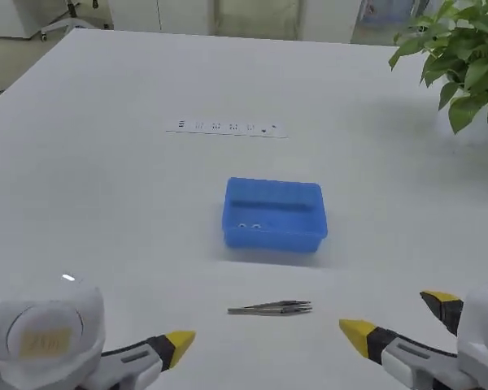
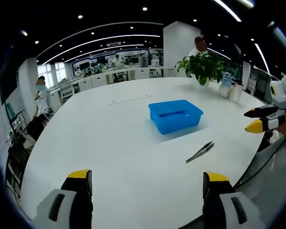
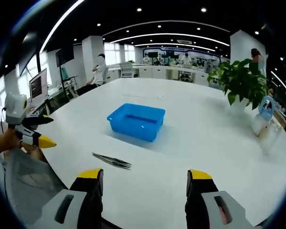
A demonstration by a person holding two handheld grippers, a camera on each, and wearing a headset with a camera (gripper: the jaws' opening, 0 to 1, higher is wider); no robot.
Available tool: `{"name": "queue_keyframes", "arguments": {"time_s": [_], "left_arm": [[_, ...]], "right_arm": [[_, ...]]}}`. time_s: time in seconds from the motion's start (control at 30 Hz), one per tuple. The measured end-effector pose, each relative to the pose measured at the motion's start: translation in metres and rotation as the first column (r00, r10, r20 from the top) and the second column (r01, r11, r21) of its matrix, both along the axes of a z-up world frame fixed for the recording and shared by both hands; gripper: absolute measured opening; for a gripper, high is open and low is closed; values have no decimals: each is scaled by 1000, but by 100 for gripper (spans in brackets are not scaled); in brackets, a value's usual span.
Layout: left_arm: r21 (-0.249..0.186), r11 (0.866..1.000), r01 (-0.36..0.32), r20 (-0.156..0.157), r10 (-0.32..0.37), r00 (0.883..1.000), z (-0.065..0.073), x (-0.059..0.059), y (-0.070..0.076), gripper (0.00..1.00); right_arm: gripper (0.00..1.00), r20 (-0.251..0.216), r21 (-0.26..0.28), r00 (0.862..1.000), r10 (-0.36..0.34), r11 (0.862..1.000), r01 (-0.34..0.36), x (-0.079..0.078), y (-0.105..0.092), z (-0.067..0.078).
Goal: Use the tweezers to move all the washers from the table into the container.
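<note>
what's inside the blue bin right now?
Head view: two small pale rings, likely washers, lie on the floor of the blue bin, near its front wall. The gripper views look in too low; the near wall covers the floor there.

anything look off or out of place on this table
Nothing is spilled or damaged. The tweezers lie flat on the table, untouched. The one oddity is two small specks, likely washers, already sitting inside the blue container.
</note>
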State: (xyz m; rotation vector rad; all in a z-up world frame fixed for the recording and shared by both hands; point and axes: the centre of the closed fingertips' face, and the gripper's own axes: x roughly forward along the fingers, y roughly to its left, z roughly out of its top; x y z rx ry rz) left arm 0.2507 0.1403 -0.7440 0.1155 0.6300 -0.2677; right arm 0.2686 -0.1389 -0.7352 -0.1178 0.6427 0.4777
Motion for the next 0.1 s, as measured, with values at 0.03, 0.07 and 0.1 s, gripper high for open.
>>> {"name": "queue_keyframes", "arguments": {"time_s": [0.03, 0.07, 0.1], "left_arm": [[3, 1000, -2, -3, 2, 1000, 0, 0, 0, 99], [9, 1000, -3, 8, 3, 1000, 0, 0, 0, 99], [19, 1000, -3, 20, 3, 1000, 1, 1, 0, 99]], "right_arm": [[69, -4, -6, 1000, 2, 1000, -2, 0, 0, -2], [69, -8, -7, 1000, 3, 1000, -3, 0, 0, -2], [69, -12, -7, 1000, 3, 1000, -3, 0, 0, -3]]}}
